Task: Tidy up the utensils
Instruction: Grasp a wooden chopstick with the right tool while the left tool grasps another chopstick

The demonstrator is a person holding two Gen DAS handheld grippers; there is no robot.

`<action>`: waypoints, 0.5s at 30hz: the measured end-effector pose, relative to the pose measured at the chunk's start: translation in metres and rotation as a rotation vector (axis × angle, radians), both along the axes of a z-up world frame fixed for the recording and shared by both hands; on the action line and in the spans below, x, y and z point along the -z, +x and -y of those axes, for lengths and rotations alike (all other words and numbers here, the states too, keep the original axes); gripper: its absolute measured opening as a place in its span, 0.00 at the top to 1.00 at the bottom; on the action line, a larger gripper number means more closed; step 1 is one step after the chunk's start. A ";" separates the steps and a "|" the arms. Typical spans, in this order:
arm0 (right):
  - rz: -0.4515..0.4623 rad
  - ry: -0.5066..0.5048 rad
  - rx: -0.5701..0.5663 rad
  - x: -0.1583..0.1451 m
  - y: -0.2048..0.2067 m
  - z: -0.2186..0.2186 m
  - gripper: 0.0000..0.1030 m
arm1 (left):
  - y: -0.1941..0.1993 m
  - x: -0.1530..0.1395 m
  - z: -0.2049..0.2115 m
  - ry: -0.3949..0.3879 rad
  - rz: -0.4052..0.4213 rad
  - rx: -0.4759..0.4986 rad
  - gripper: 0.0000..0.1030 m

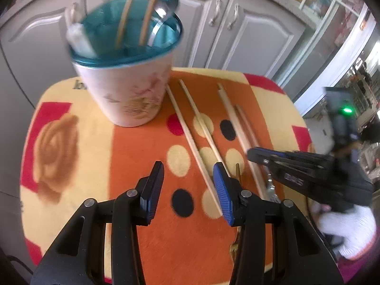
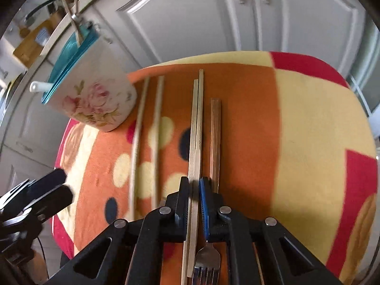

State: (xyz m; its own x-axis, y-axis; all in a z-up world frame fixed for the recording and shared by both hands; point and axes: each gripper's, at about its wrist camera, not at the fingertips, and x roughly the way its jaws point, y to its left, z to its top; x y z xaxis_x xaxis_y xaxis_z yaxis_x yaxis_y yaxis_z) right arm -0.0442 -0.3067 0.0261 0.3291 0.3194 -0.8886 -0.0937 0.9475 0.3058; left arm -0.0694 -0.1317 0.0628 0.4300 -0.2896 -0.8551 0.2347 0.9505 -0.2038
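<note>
A floral white cup (image 1: 128,95) with a teal inside stands at the far left of the mat and holds two chopsticks, a metal spoon and a white handle. Several chopsticks lie on the orange dotted cloth (image 1: 147,237). My left gripper (image 1: 188,168) hovers open over one pale chopstick (image 1: 190,137), not touching it. My right gripper (image 2: 196,185) is shut on a pair of light chopsticks (image 2: 196,123) lying side by side. A brown chopstick (image 2: 215,142) lies just right of them. A fork (image 2: 206,261) lies under the right gripper.
Grey cabinet doors (image 1: 249,28) stand close behind the small round table. Two thin chopsticks (image 2: 140,130) lie between the cup (image 2: 95,102) and the gripped pair. The left gripper (image 2: 54,185) shows at the lower left of the right wrist view.
</note>
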 end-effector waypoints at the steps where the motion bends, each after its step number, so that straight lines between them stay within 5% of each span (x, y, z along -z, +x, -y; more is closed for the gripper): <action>1: -0.002 -0.003 0.010 -0.001 -0.003 0.004 0.92 | 0.002 0.003 0.003 0.000 -0.004 0.001 0.59; 7: -0.050 0.116 0.098 -0.003 -0.016 0.037 0.92 | 0.025 0.033 0.020 -0.005 -0.072 -0.006 0.61; 9: -0.030 0.142 0.104 -0.010 -0.020 0.044 0.92 | 0.030 0.043 0.021 -0.022 -0.111 -0.020 0.90; 15: 0.006 0.139 0.067 -0.030 -0.022 0.035 0.90 | 0.023 0.043 0.016 -0.052 -0.123 0.024 0.95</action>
State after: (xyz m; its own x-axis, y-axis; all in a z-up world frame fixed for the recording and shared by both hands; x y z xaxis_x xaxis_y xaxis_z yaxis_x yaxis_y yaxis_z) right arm -0.0659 -0.3418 0.0561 0.3590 0.4167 -0.8352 -0.0344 0.9001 0.4343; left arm -0.0460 -0.1473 0.0197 0.3149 -0.3439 -0.8846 0.2278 0.9322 -0.2813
